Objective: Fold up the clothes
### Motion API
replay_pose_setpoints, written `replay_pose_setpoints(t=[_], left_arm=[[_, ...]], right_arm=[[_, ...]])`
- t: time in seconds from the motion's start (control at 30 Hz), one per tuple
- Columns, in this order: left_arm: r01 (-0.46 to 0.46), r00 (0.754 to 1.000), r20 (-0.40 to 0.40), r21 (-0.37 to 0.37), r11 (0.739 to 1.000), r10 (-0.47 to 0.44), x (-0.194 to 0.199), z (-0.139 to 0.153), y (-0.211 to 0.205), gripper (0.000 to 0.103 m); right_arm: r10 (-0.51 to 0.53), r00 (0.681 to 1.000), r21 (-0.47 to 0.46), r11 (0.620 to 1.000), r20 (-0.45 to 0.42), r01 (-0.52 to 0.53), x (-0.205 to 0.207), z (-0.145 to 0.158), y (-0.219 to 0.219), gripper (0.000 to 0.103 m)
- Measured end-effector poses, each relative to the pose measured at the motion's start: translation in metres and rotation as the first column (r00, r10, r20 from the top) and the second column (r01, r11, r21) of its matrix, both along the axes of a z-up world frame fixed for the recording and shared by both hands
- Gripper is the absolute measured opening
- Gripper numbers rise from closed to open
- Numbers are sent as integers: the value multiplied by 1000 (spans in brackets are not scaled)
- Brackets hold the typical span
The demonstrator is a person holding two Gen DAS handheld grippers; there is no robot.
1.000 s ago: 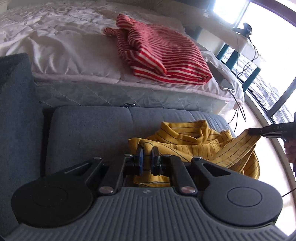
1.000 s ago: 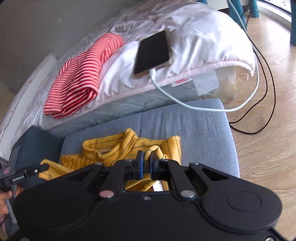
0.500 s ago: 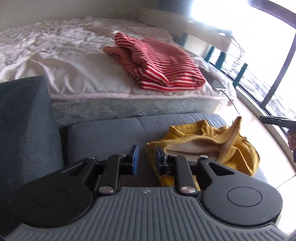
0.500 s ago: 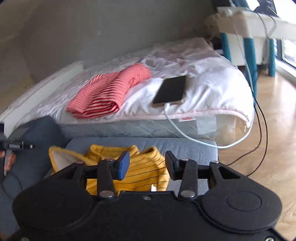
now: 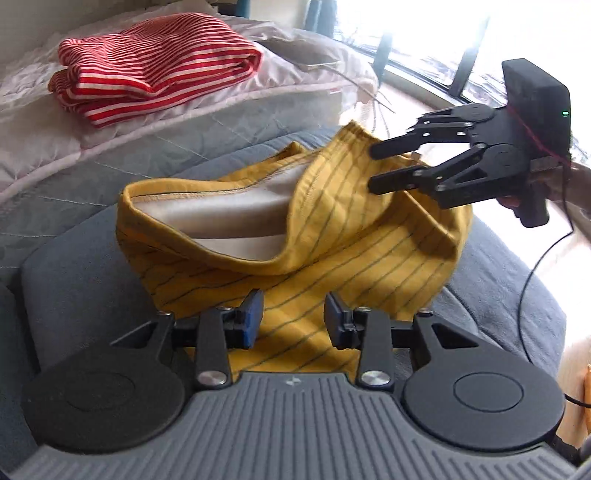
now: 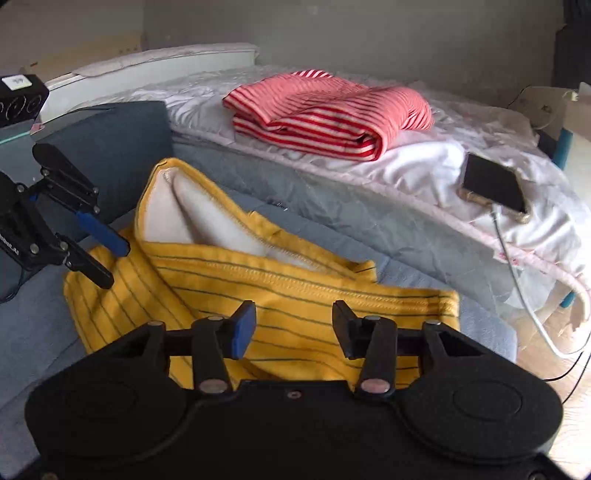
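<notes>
Harsh blown-out glare from the window (image 5: pixel 424 33), perhaps daylight; dimmer right view, fisheye-bent edges.

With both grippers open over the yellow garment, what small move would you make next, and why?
Probably lower the right gripper and close it on the upturned flap of the yellow striped garment, since its white lining shows and the cloth lies bunched on the grey cushion. The left gripper is open too, holding nothing.

White bed (image 6: pixel 443 177) (rumpled), grey wall (image 6: pixel 369 33), bright window (image 5: pixel 424 33).
</notes>
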State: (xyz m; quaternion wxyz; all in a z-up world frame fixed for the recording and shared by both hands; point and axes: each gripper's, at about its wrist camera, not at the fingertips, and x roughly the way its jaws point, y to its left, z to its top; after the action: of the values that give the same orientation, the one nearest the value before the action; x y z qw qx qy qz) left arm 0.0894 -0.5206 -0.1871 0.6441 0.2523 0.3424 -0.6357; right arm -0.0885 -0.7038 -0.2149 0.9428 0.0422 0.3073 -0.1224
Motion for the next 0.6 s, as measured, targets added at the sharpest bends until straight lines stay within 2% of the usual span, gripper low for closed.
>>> replay_pose_setpoints(t=[0.03, 0.1, 0.13, 0.23, 0.3, 0.4, 0.43, 0.5, 0.53, 0.6], left_arm=[[-26, 1000, 16, 1, 1000, 26, 3, -3, -4, 42], [-114, 992, 50, -22, 993, 115, 19, -3, -9, 42], [-161, 986, 31, -38, 986, 162, 29, -1, -10, 42], [-302, 953, -28, -80, 950, 301, 57, 3, -8, 42], [-332, 943, -42, -81, 940, 330, 69, 8, -6, 42], [-329, 944, -38, -90, 940, 327, 71, 10, 1, 43], [-323, 947, -37, -89, 942, 321, 70, 10, 3, 43], [-294, 956, -33, -82, 952, 293, 64, 9, 5, 43], [-276, 961, -29, -77, 958, 274, 60, 7, 6, 43], [-241, 971, -16, -71, 968, 240, 52, 3, 5, 43]], right_arm=[[-43, 999, -20, 999, 13, 43, -4, 1, -3, 62], [-130, 991, -49, 990, 37, 132, -13, 1, -13, 64], [-169, 985, -37, 985, 31, 170, -18, -3, -21, 68], [-230, 973, 52, 972, 25, 229, -25, -15, -45, 68], [-242, 969, 97, 967, 44, 237, -22, -20, -54, 67], [-261, 965, 93, 962, 37, 256, -9, -26, -61, 63], [-263, 964, 93, 961, 29, 259, -5, -28, -64, 57], [-261, 965, 96, 961, 6, 259, 2, -31, -67, 38], [-266, 964, 100, 959, 11, 264, 2, -30, -68, 6], [-296, 953, 115, 951, 67, 287, -9, -19, -67, 8]])
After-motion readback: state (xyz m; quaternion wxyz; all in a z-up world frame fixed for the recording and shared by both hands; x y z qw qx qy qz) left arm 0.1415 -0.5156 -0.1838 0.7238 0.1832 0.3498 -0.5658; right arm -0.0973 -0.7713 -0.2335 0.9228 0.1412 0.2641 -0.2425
